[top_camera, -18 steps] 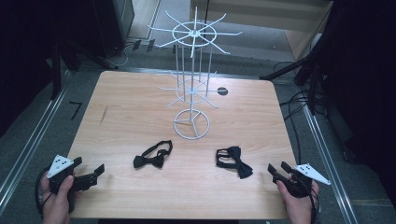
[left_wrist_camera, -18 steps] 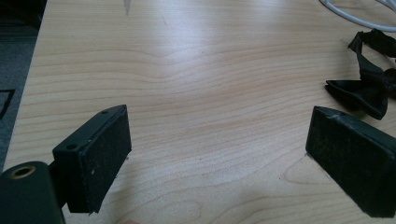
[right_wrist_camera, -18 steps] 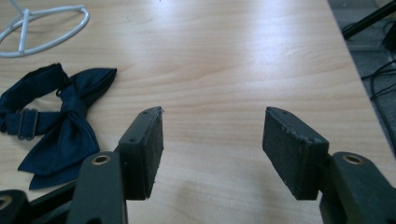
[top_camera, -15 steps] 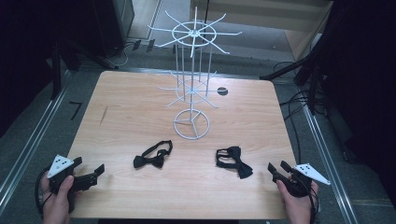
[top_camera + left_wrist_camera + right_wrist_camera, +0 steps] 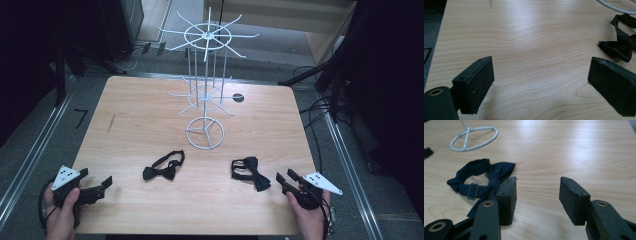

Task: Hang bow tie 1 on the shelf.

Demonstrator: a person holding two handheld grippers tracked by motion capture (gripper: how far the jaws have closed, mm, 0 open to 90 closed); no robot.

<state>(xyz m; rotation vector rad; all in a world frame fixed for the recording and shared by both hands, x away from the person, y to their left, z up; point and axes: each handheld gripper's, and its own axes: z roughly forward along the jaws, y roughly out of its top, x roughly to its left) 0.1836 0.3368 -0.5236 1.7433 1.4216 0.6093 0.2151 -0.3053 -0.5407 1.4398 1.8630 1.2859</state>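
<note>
Wooden table (image 5: 150, 115) under dim light, dark floor around. Right bow tie (image 5: 249, 171) lies flat near front edge, just beside my right gripper (image 5: 287, 179); left bow tie (image 5: 164, 166) near table middle, well apart from my left gripper (image 5: 102, 184). Both grippers released, jaws spread, nothing held. White wire rack (image 5: 205, 95) stands behind ties, hooks bare. Nothing moved since half second ago: hands parked at front corners, so I judge pickup not yet begun.
</note>
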